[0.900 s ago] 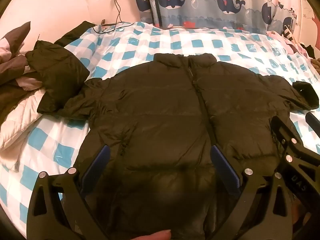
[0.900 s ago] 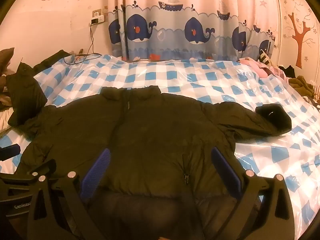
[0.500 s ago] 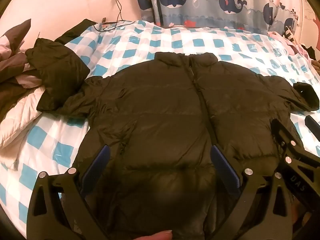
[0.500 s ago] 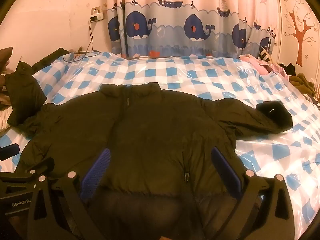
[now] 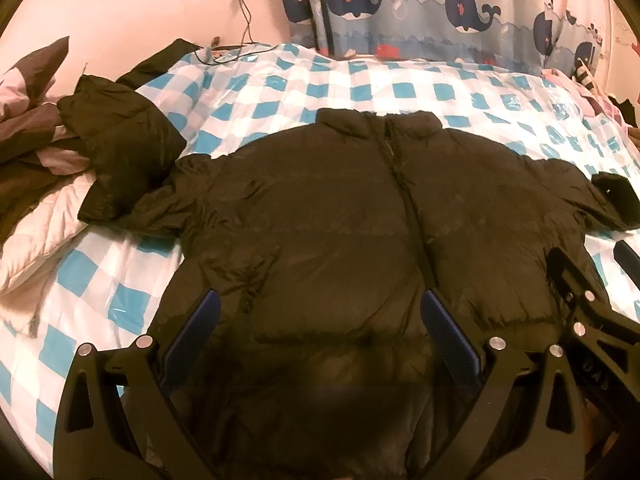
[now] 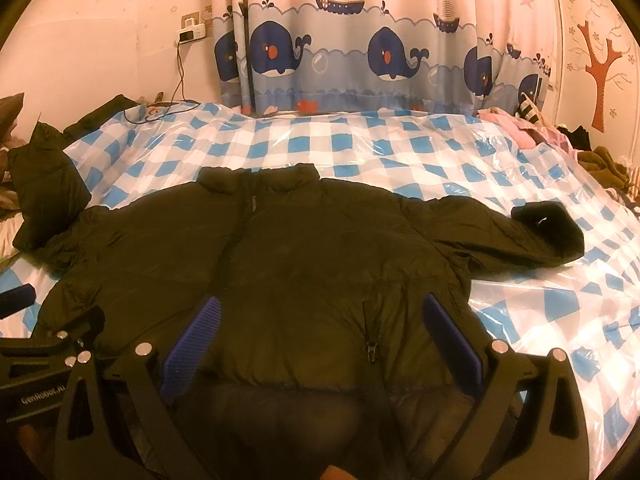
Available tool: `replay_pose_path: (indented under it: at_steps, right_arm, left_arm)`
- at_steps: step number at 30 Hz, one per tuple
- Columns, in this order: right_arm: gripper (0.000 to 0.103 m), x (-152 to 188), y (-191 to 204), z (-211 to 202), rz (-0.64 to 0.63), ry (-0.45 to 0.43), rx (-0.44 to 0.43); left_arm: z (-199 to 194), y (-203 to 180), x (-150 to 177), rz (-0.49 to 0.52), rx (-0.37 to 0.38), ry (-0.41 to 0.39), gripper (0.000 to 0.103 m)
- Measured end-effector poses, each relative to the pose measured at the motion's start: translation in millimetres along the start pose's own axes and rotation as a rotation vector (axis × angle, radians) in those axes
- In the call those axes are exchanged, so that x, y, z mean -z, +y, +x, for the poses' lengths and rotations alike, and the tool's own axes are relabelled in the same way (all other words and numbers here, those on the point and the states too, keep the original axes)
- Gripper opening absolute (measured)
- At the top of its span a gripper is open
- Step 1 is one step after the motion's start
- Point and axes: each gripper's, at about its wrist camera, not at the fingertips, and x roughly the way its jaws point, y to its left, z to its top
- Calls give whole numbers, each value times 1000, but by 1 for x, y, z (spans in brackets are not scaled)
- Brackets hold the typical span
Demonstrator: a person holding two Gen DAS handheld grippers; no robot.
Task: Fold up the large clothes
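Note:
A large black puffer jacket [image 5: 340, 232] lies flat, front up and zipped, on the blue-and-white checked bed cover [image 5: 360, 80]; it also shows in the right wrist view [image 6: 304, 264]. Its left sleeve [image 5: 120, 160] bends up over a pile at the bed's left edge. Its right sleeve [image 6: 532, 236] lies spread to the right. My left gripper [image 5: 320, 320] is open and empty above the hem's left half. My right gripper [image 6: 320, 328] is open and empty above the hem's right half, beside the left one.
A pile of brown and white bedding [image 5: 36, 152] lies at the bed's left edge. More clothes [image 6: 528, 132] are heaped at the far right. A whale-print curtain [image 6: 360, 56] hangs behind the bed. A charger cable [image 5: 240, 40] trails onto the far left corner.
Both grippers have drifted slightly, so the jacket sits a little lower and farther in view. The jaws stay open and the jacket has not moved.

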Motion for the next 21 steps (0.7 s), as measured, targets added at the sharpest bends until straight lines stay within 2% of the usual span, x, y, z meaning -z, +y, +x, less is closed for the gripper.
replay_pose_path:
  at_steps: [11, 21]
  right_arm:
    - [97, -5, 1, -4, 9, 2, 10]
    - [97, -5, 0, -4, 11, 3, 7]
  left_arm:
    - [-1, -4, -2, -17, 34, -12, 97]
    - [-1, -3, -6, -24, 34, -14, 97]
